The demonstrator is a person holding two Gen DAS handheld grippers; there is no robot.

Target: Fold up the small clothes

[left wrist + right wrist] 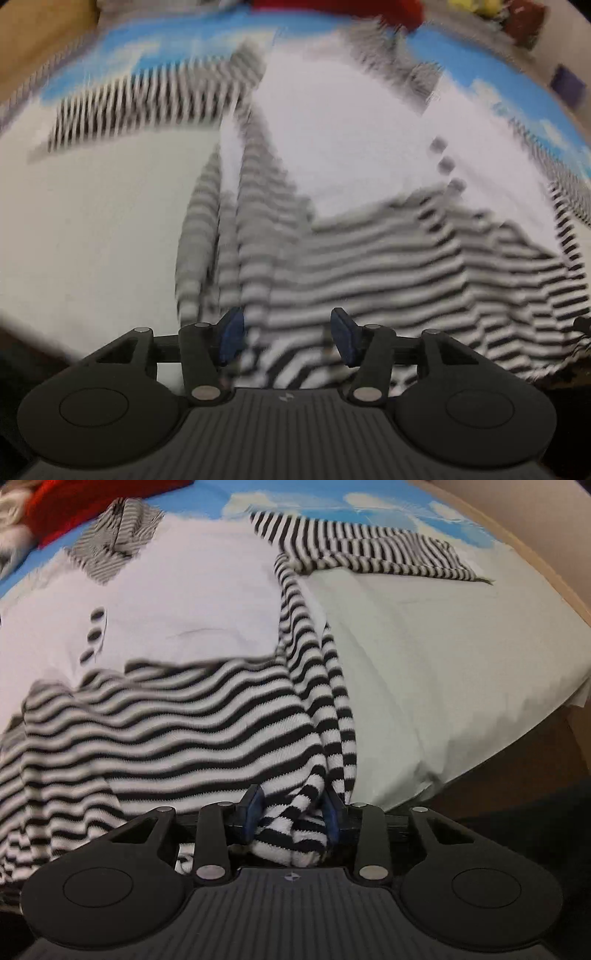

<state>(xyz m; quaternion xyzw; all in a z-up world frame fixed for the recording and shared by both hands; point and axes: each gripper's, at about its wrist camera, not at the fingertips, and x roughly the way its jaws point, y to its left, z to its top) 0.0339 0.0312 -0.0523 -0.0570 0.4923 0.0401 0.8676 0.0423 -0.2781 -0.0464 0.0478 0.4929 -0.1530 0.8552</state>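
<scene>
So the garment here is a black-and-white striped top (192, 716) with a plain white chest panel, spread out over a pale sheet (443, 657) on the bed, and I'll place everything off that top. The right gripper (291, 814) is pinching a bunched-up wad of the striped hem at the near edge of the top, blue pads pressed into the knit on both sides, presumably to anchor that corner or get ready to carry it over for a fold. The left gripper (287, 338) sits over the hem further along the same near edge, jaws about half apart with nothing clamped. The fabric just runs beneath the gap, though that view is blurry so I wouldn't swear to it. One sleeve (369, 550) lies stretched out sideways at the far end of the top.
</scene>
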